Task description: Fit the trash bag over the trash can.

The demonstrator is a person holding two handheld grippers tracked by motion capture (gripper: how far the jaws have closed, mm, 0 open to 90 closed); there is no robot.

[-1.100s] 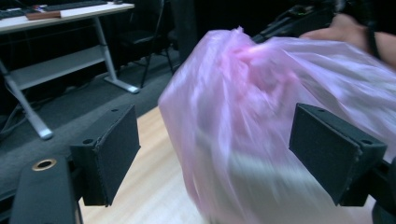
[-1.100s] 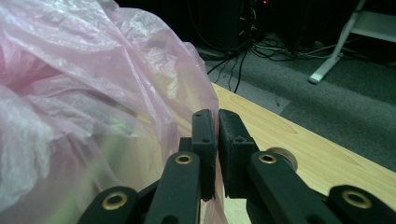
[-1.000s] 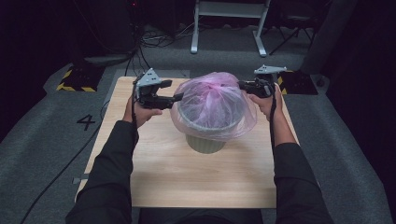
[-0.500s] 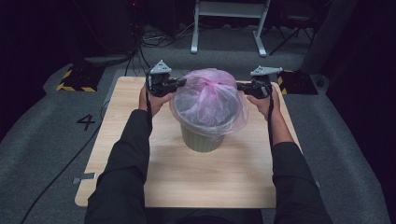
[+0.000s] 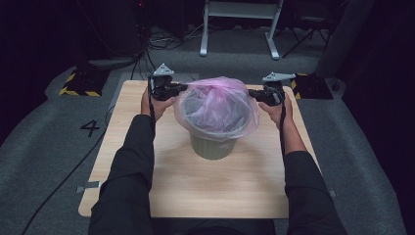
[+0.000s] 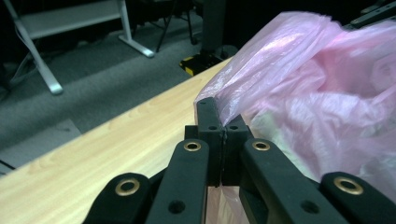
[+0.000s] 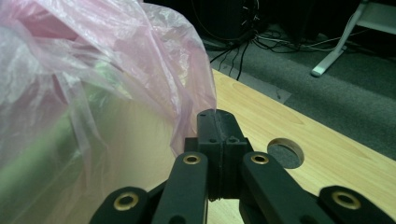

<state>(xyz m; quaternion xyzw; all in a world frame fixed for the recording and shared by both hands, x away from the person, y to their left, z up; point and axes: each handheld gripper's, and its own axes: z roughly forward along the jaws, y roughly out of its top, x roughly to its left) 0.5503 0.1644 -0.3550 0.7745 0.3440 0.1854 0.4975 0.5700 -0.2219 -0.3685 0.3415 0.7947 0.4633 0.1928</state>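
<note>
We see a green bin (image 5: 214, 147) standing upright near the middle of the wooden worktop (image 5: 195, 191), a little toward its far edge. A thin pink plastic bag (image 5: 218, 105) sits in it, and its loose mouth billows up and spills over the rim all round, so the rim itself is hidden.

The left gripper (image 5: 169, 89) is at the bag's left side, held in the person's left hand (image 5: 155, 104). Its fingers (image 6: 211, 123) have just closed, and in the left gripper view they stand pressed together with no gap between them. A fold of the pink film lies against their tip and more shows below them, so we take them to be pinched on the bag's edge.

The right gripper (image 5: 258, 93) is at the bag's opposite side, held in the right hand (image 5: 279, 110). In the right gripper view its fingers (image 7: 215, 128) are likewise fully together, and the pink film runs down to their near side and touches them; they appear to clamp the bag's edge there.

Both grippers point inward toward each other across the bin, roughly level with the top of the bag, which hangs slack and crumpled between them.

A round hole (image 7: 286, 152) is cut in the worktop just beyond the right gripper. The worktop rests on a grey carpeted floor (image 5: 49, 137) marked with a dark figure four (image 5: 91, 128), and a white metal frame (image 5: 240, 19) stands farther off.
</note>
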